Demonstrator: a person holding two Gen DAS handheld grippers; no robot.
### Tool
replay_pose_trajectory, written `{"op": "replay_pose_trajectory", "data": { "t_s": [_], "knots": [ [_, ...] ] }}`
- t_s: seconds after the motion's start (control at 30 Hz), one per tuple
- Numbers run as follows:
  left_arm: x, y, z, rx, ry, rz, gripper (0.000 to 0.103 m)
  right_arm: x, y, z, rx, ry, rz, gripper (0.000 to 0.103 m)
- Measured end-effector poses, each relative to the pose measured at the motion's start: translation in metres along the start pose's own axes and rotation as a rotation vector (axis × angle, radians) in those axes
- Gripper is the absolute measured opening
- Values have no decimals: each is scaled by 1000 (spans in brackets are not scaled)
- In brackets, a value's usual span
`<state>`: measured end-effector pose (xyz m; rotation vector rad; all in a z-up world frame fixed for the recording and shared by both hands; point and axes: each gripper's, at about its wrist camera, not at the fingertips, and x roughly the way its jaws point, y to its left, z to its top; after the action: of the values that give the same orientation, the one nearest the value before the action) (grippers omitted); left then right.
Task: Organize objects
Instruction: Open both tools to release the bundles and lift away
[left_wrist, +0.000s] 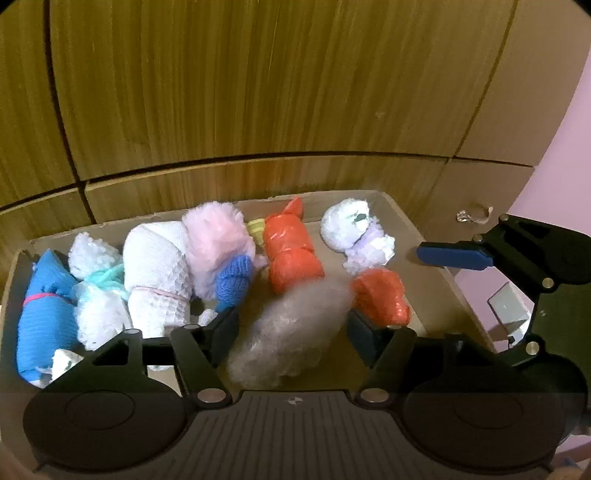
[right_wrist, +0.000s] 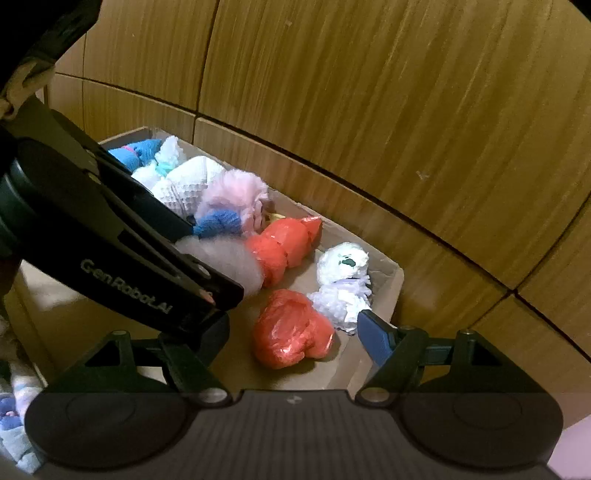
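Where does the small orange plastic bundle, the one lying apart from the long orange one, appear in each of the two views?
Left wrist view: the small orange bundle lies right of centre, just beyond the left gripper's right finger.
Right wrist view: the same bundle lies at lower centre, between the right gripper's fingers but not touched by them.
Shared landmark: the white fluffy bundle, directly behind it in the cardboard box.

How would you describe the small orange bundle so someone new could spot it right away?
Start at the cardboard box against the wood-panelled wall. Near its right end, a fluffy white bundle lies just behind the small orange plastic bundle. It is short, rounded and crinkly, lying apart from the long orange bundle, which is tied into segments.
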<state>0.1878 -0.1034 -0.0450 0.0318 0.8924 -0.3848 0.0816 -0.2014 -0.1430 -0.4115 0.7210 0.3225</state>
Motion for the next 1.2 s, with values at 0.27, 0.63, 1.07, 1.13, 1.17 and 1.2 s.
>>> {"op": "replay_pose_trajectory", "data": {
  "t_s": [0.27,0.63,1.07,1.13,1.17,1.2],
  "knots": [
    [-12,-2,-2,7,-10,-6,73,-4,-1,7,15,-11,-12,73],
    [-65,5,-11,12,-84,13,77,-32,1,15,64,-59,-20,74],
    [-125,41,-53,24,-92,114,84,-74,27,12,144,-25,11,85],
    [-132,49,-63,26,-94,141,84,-80,30,9,169,-30,22,85],
    [-135,53,-68,21,-94,149,84,-83,32,7,191,-32,21,85],
    [-137,58,-74,14,-93,147,84,-86,33,5,204,-35,23,85]
  ]
}}
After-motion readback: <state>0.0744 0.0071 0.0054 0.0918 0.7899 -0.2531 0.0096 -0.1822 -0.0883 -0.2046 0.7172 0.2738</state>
